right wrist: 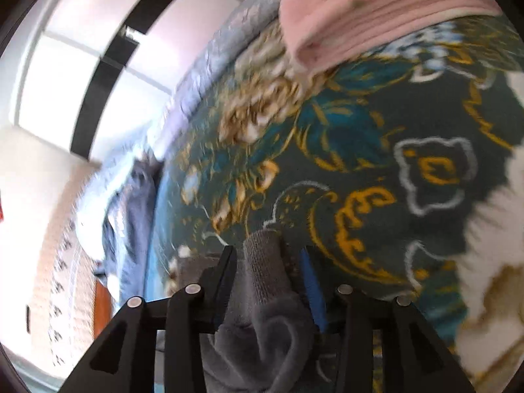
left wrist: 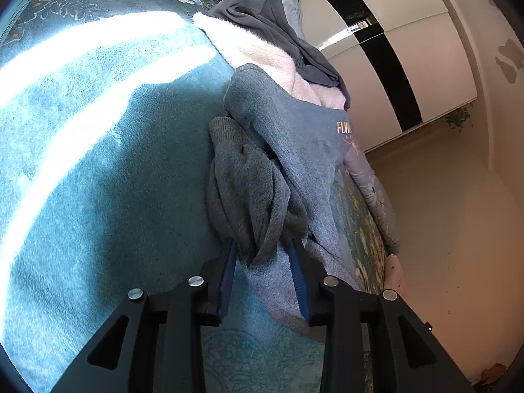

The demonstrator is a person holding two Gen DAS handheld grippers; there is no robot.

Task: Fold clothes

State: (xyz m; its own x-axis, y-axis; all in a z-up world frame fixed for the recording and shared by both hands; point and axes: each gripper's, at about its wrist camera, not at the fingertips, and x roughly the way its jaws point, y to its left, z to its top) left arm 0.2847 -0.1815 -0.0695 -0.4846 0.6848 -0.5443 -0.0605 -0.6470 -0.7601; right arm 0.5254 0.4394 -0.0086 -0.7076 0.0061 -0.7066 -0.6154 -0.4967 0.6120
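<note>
In the left wrist view, my left gripper is shut on a bunched fold of a grey knit garment. It hangs over a blue-grey sweatshirt with "FUN" lettering, lying on the teal bed blanket. In the right wrist view, my right gripper is shut on a ribbed grey cuff of the same sort of grey cloth, which bunches up between the fingers. The view is blurred by motion.
A white fluffy garment and a dark grey garment are piled behind the sweatshirt. A folded pink cloth lies on the floral blanket. The bed edge drops to a beige floor; a white wardrobe stands beyond.
</note>
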